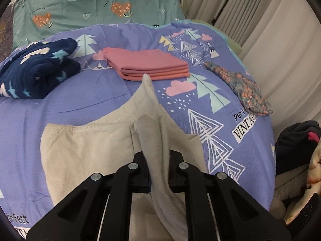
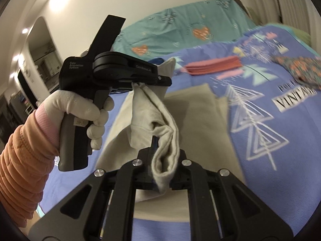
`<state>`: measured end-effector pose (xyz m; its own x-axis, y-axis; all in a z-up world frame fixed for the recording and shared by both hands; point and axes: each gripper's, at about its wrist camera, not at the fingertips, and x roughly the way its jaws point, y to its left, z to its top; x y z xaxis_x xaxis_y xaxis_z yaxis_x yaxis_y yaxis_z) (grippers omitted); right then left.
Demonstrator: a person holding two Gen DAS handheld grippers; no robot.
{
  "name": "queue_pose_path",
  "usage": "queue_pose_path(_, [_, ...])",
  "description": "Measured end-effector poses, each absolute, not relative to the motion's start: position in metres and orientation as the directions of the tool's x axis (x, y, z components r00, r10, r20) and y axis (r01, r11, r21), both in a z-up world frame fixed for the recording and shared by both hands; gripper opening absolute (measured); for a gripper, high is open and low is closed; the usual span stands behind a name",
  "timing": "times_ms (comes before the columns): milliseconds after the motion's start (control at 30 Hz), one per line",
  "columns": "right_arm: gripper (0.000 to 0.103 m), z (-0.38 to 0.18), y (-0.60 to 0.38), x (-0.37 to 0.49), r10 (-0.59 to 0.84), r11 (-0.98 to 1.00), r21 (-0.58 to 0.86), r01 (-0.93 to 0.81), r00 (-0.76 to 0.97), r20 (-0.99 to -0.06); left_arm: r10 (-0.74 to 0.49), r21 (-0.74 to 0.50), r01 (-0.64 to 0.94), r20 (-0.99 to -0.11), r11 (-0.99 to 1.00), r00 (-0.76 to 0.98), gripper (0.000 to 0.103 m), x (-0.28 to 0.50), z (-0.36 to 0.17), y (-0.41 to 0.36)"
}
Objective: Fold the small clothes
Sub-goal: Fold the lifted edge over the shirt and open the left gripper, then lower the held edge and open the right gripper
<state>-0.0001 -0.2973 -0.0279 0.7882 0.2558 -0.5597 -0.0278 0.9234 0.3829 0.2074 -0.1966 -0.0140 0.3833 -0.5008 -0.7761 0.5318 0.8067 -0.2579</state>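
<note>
Bed with purple tree-print cover (image 1: 100, 104): mid-fold on beige garment (image 1: 86, 148).
Left tool (image 1: 159, 172) and right tool (image 2: 160, 177) each clamped on its edge, short of pink folded stack (image 1: 148, 65); next, lay edge flat, aligned.

Beige garment (image 1: 84, 146) — soft, matt fleece; bedsheet (image 1: 80, 108) — smooth printed cloth.

Bed (image 1: 84, 104) under a purple printed cover, teal heart-print sheet (image 1: 80, 6) at upper frame. On the cover: navy blanket (image 1: 38, 70) bunched at left; folded pink cloth (image 1: 148, 64) at centre; floral garment (image 1: 242, 86) at right; beige garment (image 1: 84, 146) spread at lower centre, one part lifted.
</note>
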Motion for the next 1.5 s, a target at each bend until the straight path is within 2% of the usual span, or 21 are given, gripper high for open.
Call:
queue_pose_path(200, [0.008,-0.048,-0.328,-0.005,0.257,0.897,0.441,0.038,0.766,-0.589,-0.430,-0.168,0.556,-0.818,0.814,0.383,0.009,0.205,-0.034,-0.240])
queue_pose_path(300, [0.008,-0.057,-0.334,-0.005,0.261,0.890,0.452,0.056,0.751,-0.606,-0.400,-0.150,0.548,-0.838,0.823,0.372,0.013,0.209,-0.046,-0.248])
queue_pose_path(467, [0.008,-0.076,-0.346,-0.001,0.307,0.856,0.510,0.082,0.713,-0.631,-0.424,-0.147,0.551,-0.804,0.822,0.417,0.042,0.204,-0.039,-0.250])
queue_pose_path(533, [0.009,-0.084,-0.351,-0.002,0.330,0.838,0.538,0.093,0.698,-0.635,-0.432,-0.108,0.569,-0.768,0.815,0.473,0.044,0.193,-0.021,-0.247])
queue_pose_path(633, [0.009,-0.090,-0.357,-0.003,0.366,0.810,0.578,0.098,0.686,-0.629,-0.440,-0.035,0.593,-0.706,0.805,0.555,0.056,0.168,0.007,-0.231])
queue_pose_path(700, [0.009,-0.091,-0.358,-0.003,0.378,0.800,0.592,0.097,0.685,-0.623,-0.451,-0.009,0.612,-0.685,0.791,0.572,0.059,0.150,0.015,-0.218])
queue_pose_path(900, [0.009,-0.094,-0.361,-0.003,0.403,0.780,0.619,0.093,0.682,-0.610,-0.373,0.097,0.622,-0.726,0.777,0.578,0.063,0.087,-0.009,-0.164])
queue_pose_path(1033, [0.015,-0.090,-0.362,-0.007,0.427,0.763,0.641,0.082,0.680,-0.596,-0.311,0.085,0.569,-0.767,0.818,0.562,0.063,0.066,-0.034,-0.127])
queue_pose_path(1100, [0.024,-0.089,-0.362,-0.009,0.445,0.752,0.655,0.073,0.678,-0.586,-0.311,0.038,0.539,-0.782,0.841,0.540,0.063,0.062,-0.045,-0.110])
queue_pose_path(1167, [0.030,-0.088,-0.362,-0.007,0.463,0.736,0.673,0.070,0.673,-0.576,-0.318,-0.004,0.511,-0.786,0.860,0.530,0.071,0.061,-0.054,-0.095])
queue_pose_path(1200, [0.029,-0.087,-0.361,-0.007,0.461,0.738,0.671,0.074,0.671,-0.581,-0.320,-0.015,0.500,-0.784,0.866,0.531,0.073,0.061,-0.057,-0.091])
queue_pose_path(1233, [0.024,-0.084,-0.360,-0.007,0.445,0.752,0.655,0.078,0.673,-0.591,-0.320,-0.022,0.491,-0.784,0.871,0.532,0.073,0.060,-0.059,-0.089])
queue_pose_path(1267, [0.006,-0.081,-0.360,-0.008,0.425,0.764,0.639,0.083,0.681,-0.596,-0.320,-0.022,0.489,-0.783,0.872,0.534,0.073,0.058,-0.060,-0.088])
queue_pose_path(1367, [0.005,-0.065,-0.365,-0.022,0.414,0.759,0.648,0.056,0.727,-0.548,-0.316,-0.003,0.495,-0.773,0.869,0.550,0.074,0.052,-0.059,-0.089])
queue_pose_path(1433, [0.005,-0.059,-0.362,-0.028,0.364,0.803,0.592,0.064,0.734,-0.574,-0.309,0.012,0.496,-0.768,0.868,0.560,0.074,0.049,-0.059,-0.090])
queue_pose_path(1500, [0.005,-0.071,-0.359,-0.029,0.326,0.832,0.544,0.109,0.697,-0.639,-0.311,0.008,0.496,-0.770,0.868,0.557,0.074,0.048,-0.061,-0.090])
